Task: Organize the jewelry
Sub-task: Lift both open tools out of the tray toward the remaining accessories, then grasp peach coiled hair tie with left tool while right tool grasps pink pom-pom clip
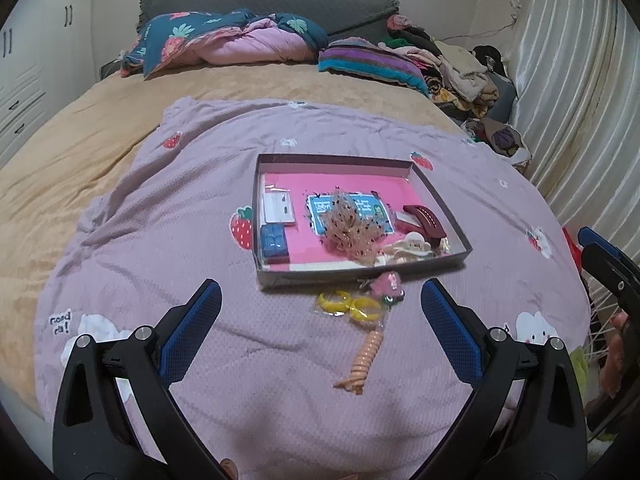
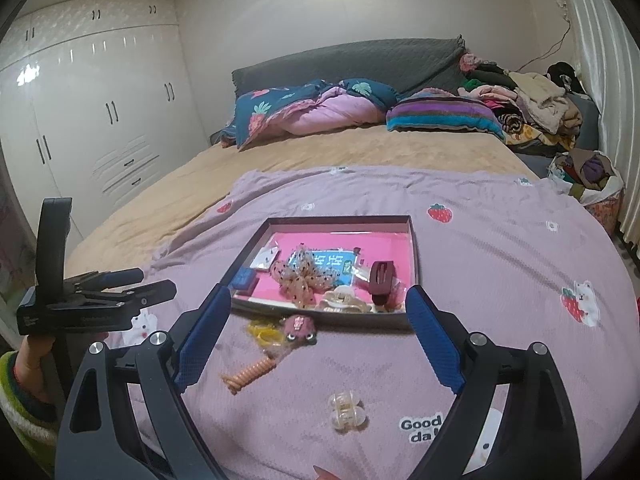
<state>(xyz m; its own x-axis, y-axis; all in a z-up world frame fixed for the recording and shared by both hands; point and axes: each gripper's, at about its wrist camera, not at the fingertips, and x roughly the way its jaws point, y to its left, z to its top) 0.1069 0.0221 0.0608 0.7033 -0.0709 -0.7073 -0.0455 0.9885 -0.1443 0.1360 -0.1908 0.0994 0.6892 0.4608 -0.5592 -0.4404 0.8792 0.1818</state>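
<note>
Jewelry lies loose on the blanket (image 2: 500, 248) before the box (image 2: 414, 256): I judge the clear clip (image 2: 346, 411) light, brittle; grip its sides. Both my left gripper (image 1: 320, 312) and right gripper (image 2: 316, 316) gape wide, empty.

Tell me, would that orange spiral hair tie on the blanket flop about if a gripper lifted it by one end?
Probably. The spiral hair tie is a long loose coil, so it would likely sag and stretch. It looks light. Its ridged coils should give the open right gripper some purchase.
</note>
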